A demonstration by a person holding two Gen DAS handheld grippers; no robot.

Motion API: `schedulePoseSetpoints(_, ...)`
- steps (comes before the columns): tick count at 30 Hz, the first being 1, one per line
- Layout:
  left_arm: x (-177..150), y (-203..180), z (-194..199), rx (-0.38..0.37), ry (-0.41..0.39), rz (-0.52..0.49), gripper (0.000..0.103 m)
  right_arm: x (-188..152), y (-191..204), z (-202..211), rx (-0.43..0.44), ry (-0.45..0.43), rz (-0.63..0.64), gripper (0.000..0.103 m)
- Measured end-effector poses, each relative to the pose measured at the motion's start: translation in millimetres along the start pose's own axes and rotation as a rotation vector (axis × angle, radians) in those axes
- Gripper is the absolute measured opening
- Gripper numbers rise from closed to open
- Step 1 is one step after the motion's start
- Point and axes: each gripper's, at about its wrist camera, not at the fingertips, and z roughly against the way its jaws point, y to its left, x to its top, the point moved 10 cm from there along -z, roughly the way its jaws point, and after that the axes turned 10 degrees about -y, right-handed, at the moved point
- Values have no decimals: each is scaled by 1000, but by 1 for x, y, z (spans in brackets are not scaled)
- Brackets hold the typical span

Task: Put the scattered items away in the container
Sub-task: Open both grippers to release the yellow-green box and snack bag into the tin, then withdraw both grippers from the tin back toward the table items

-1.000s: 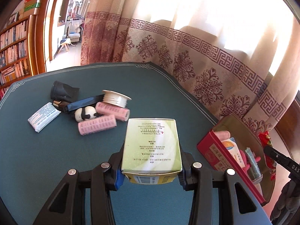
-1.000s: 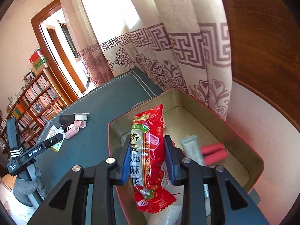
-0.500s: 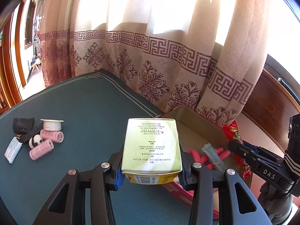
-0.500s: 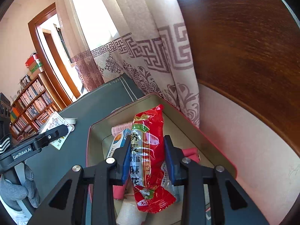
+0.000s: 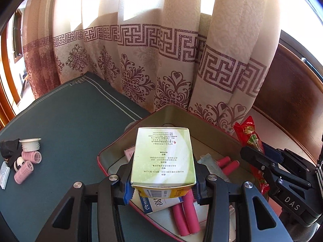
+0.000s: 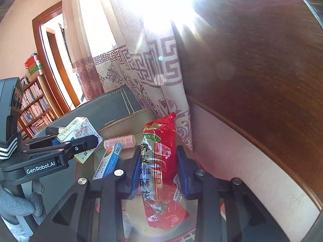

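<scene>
The left gripper (image 5: 162, 189) is clamped on a pale green box (image 5: 162, 157), held over the red-rimmed container (image 5: 113, 147), which sits on the dark green table (image 5: 66, 121) by the patterned curtain (image 5: 141, 60). The right gripper (image 6: 158, 173) pinches a red snack packet (image 6: 159, 161) upright over the same container, at its 3 o'clock side in the left wrist view. On the table at 9 o'clock lie 2 pink hair rollers (image 5: 28, 162) beside a white cap (image 5: 30, 144).
</scene>
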Motion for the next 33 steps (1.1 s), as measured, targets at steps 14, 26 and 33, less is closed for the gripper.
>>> schedulePoseSetpoints(14, -3, 4, -13, 28, 23, 17, 70, 3, -5, 4, -14, -18, 19, 68)
schedulePoseSetpoints(26, -9, 29, 3, 37, 5, 73, 70, 6, 19, 5, 26, -21, 6, 76)
schedulePoseSetpoints(33, -11, 61, 22, 64, -22, 122, 70, 9, 48, 6, 62, -25, 23, 78)
